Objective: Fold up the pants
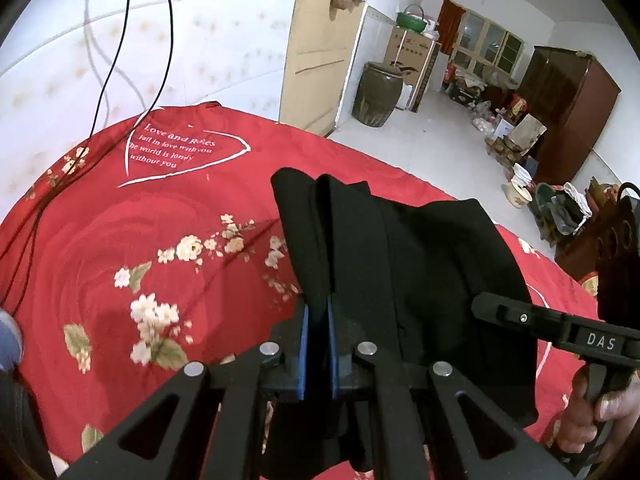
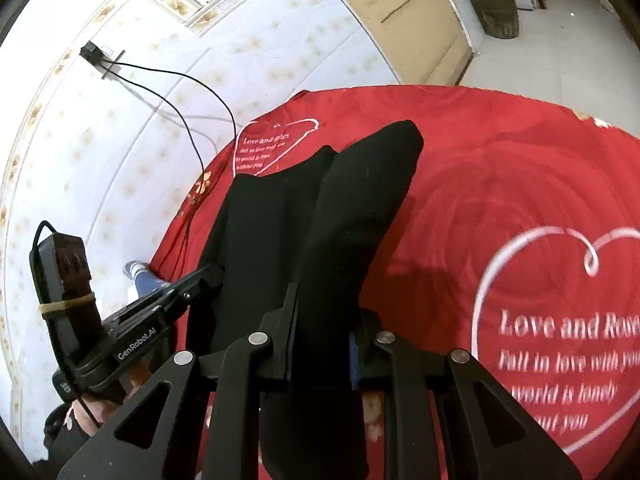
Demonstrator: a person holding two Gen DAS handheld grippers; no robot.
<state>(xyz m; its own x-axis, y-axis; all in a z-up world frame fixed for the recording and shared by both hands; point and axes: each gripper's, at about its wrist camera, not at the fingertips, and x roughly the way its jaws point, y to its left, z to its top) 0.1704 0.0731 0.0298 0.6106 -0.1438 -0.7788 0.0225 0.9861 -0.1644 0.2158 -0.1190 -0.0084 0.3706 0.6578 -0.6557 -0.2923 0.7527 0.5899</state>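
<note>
The black pants hang lifted above a red bedspread. My left gripper is shut on a fold of the pants' edge; its blue pads pinch the cloth. My right gripper is shut on another thick fold of the pants, which drape away from it toward the far side of the red bedspread. The right gripper also shows at the right of the left wrist view, and the left gripper at the left of the right wrist view. Both hold the same edge side by side.
The bedspread has white heart prints and flowers. Black cables run along the tiled wall to a socket. A doorway, a dark jar and a wardrobe lie beyond the bed.
</note>
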